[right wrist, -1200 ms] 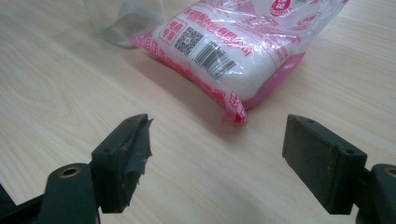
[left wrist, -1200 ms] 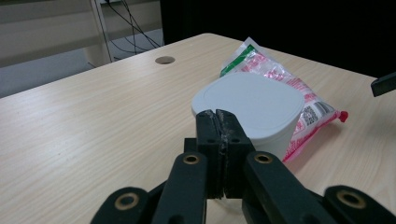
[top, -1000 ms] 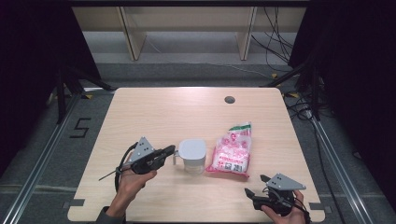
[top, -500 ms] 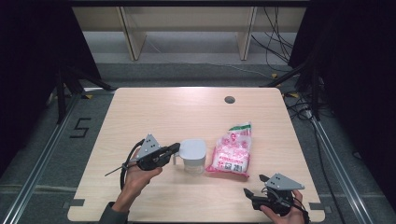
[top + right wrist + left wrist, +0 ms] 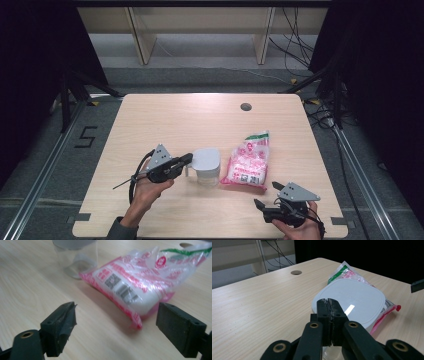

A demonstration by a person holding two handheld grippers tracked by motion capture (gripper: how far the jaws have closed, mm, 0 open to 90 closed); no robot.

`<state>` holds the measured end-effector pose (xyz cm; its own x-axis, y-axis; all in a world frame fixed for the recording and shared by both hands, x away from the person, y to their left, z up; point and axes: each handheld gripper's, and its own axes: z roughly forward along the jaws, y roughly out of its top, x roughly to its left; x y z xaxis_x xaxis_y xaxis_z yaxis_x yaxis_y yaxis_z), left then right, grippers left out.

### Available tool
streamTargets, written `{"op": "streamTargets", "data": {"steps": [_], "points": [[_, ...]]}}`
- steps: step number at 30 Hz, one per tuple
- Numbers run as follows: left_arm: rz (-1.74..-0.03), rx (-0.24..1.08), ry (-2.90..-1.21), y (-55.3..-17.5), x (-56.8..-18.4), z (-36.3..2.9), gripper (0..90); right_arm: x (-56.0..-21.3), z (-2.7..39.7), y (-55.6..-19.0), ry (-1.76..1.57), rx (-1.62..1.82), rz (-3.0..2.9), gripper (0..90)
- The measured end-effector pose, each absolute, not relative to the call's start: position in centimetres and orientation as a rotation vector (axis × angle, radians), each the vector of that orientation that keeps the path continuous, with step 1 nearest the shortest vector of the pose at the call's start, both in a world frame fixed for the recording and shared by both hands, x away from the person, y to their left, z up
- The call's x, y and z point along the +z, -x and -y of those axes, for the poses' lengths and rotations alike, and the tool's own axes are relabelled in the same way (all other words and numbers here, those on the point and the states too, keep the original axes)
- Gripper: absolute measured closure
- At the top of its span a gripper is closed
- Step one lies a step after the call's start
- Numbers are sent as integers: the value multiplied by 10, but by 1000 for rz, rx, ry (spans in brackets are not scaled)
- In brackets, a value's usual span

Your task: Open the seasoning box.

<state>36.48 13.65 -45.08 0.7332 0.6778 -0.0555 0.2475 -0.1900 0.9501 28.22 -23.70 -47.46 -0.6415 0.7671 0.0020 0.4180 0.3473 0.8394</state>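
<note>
A white-lidded clear container point(image 5: 206, 165) is set near the bench's point(image 5: 170, 120) middle, its handle clamped by the left gripper's point(image 5: 186, 159) fingers. A pink packet point(image 5: 248, 162) lies just right. The right gripper's point(image 5: 259, 206) fingers are held apart.

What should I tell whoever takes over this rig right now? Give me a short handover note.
Left gripper: jaws shut, tips at the white lid's near edge on the clear lidded container; whether they pinch anything cannot be told.
Right gripper: open, holding nothing, near the table's front right edge, facing the pink-printed plastic bag.
The bag lies flat just right of the container, about mid-table.
Done: nothing visibly; the lid is on and the bag looks sealed.
Left: probably open the container and deal with the bag.
</note>
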Motion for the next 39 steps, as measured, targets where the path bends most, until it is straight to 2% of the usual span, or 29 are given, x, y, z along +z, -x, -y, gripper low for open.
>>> {"op": "streamTargets", "data": {"steps": [4, 6, 9, 15, 16, 17, 22, 29, 39], "points": [[-748, 461, -1768, -363, -451, -136, 876, -470, 224, -292, -971, 1249, -2217, 201], [-745, 455, -1763, -364, -451, -137, 876, -468, 215, -300, -923, 1262, -2225, 290], [-744, 452, -1759, -364, -451, -138, 876, -467, 209, -305, -936, 1270, -2244, 344], [-750, 440, -1757, -364, -452, -139, 876, -462, 187, -319, -858, 1320, -2301, 583], [-752, 442, -1756, -365, -452, -139, 875, -459, 182, -322, -834, 1320, -2288, 652], [-744, 446, -1760, -365, -452, -140, 875, -459, 182, -322, -834, 1320, -2288, 652], [-744, 446, -1759, -365, -452, -140, 875, -452, 167, -331, -776, 1346, -2279, 829], [-744, 426, -1749, -367, -454, -142, 875, -449, 159, -344, -761, 1364, -2269, 892], [-745, 435, -1753, -366, -453, -142, 874, -444, 143, -355, -750, 1370, -2288, 899]]}}
